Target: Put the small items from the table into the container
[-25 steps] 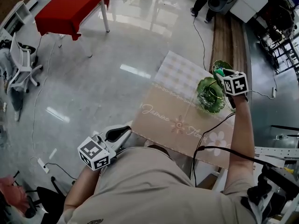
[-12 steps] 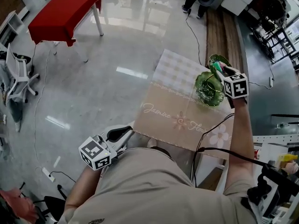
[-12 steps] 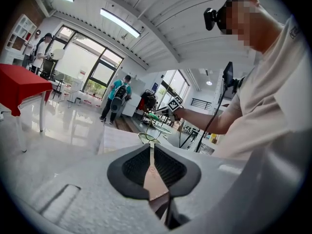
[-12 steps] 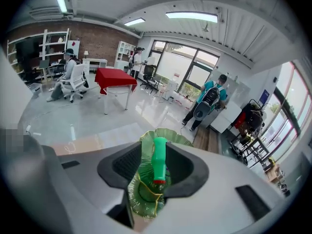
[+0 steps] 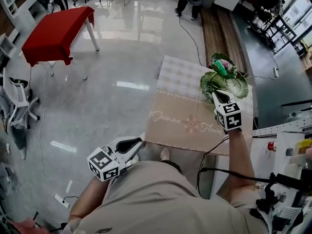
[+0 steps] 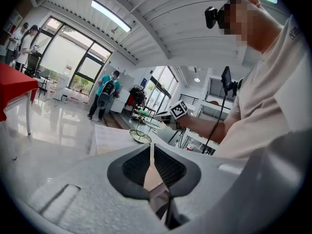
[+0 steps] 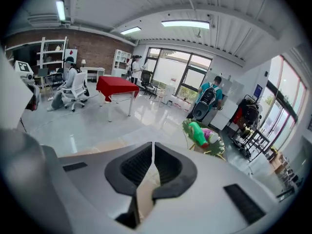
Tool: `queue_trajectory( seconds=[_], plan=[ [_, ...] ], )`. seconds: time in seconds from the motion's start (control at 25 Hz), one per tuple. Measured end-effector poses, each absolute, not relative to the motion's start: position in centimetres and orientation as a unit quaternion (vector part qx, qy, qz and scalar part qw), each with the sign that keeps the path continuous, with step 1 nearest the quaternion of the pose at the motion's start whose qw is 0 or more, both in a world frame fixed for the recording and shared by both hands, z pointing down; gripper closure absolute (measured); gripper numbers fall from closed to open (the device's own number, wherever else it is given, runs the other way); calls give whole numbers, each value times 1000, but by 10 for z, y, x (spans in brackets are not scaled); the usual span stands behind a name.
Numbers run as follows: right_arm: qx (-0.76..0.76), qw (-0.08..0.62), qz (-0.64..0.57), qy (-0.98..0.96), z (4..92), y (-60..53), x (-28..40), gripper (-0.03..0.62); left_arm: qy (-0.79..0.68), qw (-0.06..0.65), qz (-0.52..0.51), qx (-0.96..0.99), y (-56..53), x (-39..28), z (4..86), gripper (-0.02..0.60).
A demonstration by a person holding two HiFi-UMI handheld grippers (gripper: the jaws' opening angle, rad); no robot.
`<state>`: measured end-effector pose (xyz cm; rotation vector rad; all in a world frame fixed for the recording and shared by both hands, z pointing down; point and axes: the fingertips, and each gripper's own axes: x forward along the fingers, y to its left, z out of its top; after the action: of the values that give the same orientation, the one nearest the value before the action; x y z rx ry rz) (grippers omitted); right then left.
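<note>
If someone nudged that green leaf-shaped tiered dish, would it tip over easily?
Probably tippy: the tiered dish carries a green item on its top leaf, above a thin wire stem. It looks glassy, so likely fragile and fairly heavy.

This is a large open-plan lab or test hall. It has a glossy pale floor (image 5: 107,96) with loose cables (image 5: 190,36), ceiling strip lights (image 7: 185,24) and tall windows (image 7: 180,74). A brick wall (image 7: 92,50) carries white shelving (image 7: 53,50). Around stand swivel chairs (image 5: 19,99), a red-draped table (image 5: 53,33), equipment racks (image 5: 267,5) and a cloth-covered worktop (image 5: 185,106).
</note>
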<state>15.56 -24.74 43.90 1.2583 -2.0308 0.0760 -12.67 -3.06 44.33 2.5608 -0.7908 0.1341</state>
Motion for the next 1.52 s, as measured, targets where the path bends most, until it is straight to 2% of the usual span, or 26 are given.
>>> queue_trajectory(
  seconds=[0.4,0.72,1.08,1.52],
  plan=[
    [461,323,135,-815,517,-104,55,576,-210,230,82,947,-8,-134,450,572],
    [459,289,173,-822,534,-24,13,577,-139,227,108,958,17,-119,458,572],
    [473,277,195,-813,528,32,-9,579,-55,217,122,967,42,-94,454,572],
    [470,283,176,-817,522,46,-17,579,-45,212,127,968,54,-89,460,572]
  ],
)
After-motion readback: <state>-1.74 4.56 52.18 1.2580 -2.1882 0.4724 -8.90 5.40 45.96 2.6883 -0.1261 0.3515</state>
